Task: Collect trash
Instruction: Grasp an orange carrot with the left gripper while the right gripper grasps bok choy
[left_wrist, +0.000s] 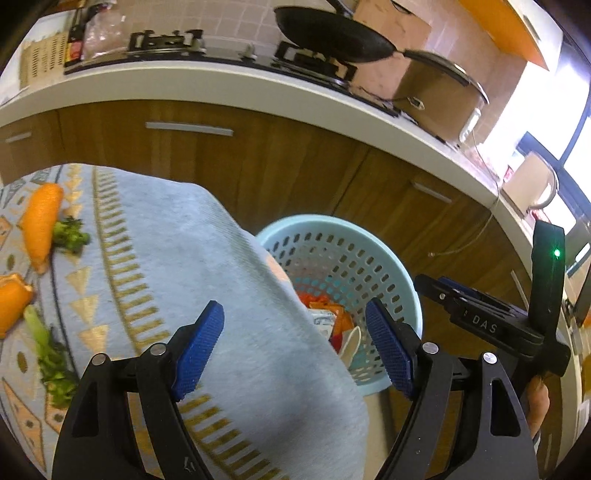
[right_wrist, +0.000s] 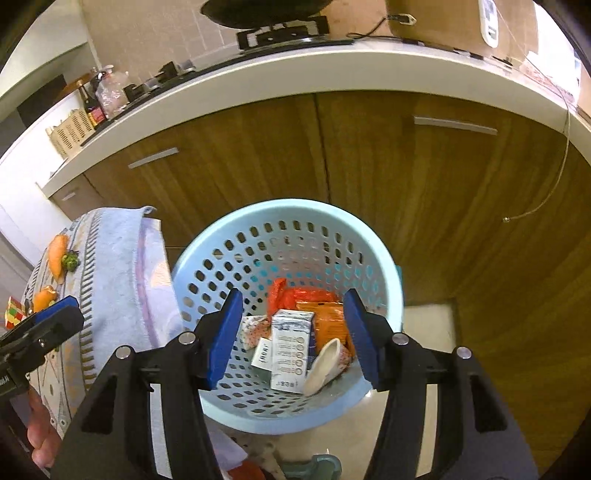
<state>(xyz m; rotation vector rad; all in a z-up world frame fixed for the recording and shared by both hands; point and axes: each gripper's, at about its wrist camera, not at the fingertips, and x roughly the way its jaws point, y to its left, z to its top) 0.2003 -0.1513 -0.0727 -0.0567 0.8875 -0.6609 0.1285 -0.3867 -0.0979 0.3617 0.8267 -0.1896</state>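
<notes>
Right gripper (right_wrist: 293, 338) jaws spread, empty, above the basket (right_wrist: 207, 254); left gripper (left_wrist: 295, 349) spread, empty, over the cloth (left_wrist: 177, 236) beside the basket.

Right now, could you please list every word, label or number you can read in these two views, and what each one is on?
"DAS": on the black body of the right gripper, seen from the left wrist.
Print on the grey-white carton in the blue basket: too blurred to read.
Dark bottle's red label on the counter: too small to read.
</notes>
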